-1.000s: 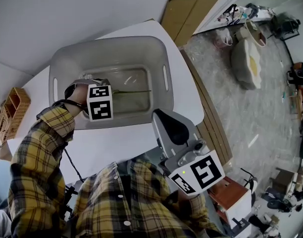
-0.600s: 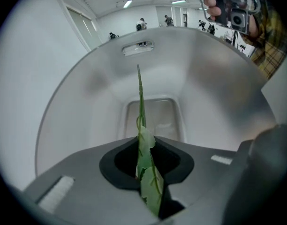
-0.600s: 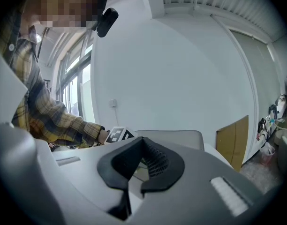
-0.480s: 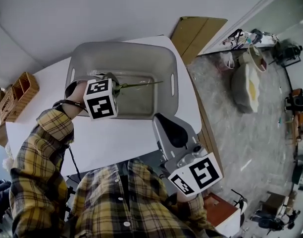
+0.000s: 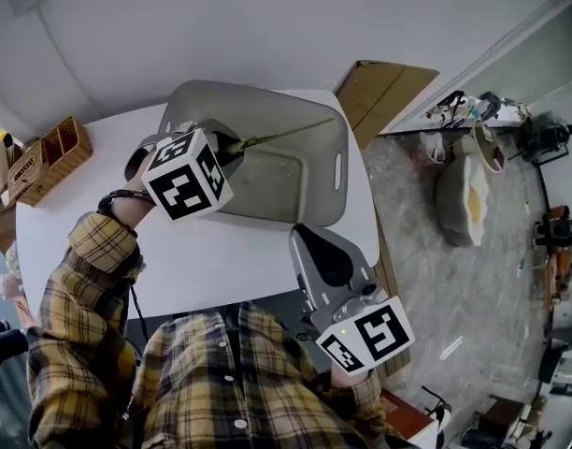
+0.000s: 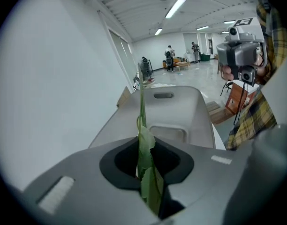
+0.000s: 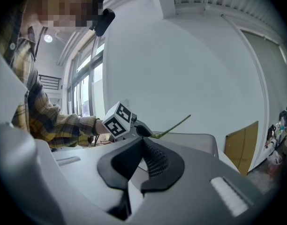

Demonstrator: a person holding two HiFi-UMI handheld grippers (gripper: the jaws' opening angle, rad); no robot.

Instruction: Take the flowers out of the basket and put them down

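The left gripper (image 5: 225,148) had its jaws pinched nearly together on a leafy flower stem (image 5: 277,137), which was raised above the grey basket (image 5: 342,171). The lift-out looked mostly done, and setting the stem on the table (image 5: 230,260) was left. The right gripper (image 5: 311,241) hung closed and empty.

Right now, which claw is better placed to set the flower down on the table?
Left. The left claw grips the flower stem above the basket; the right claw holds nothing, back near the person.
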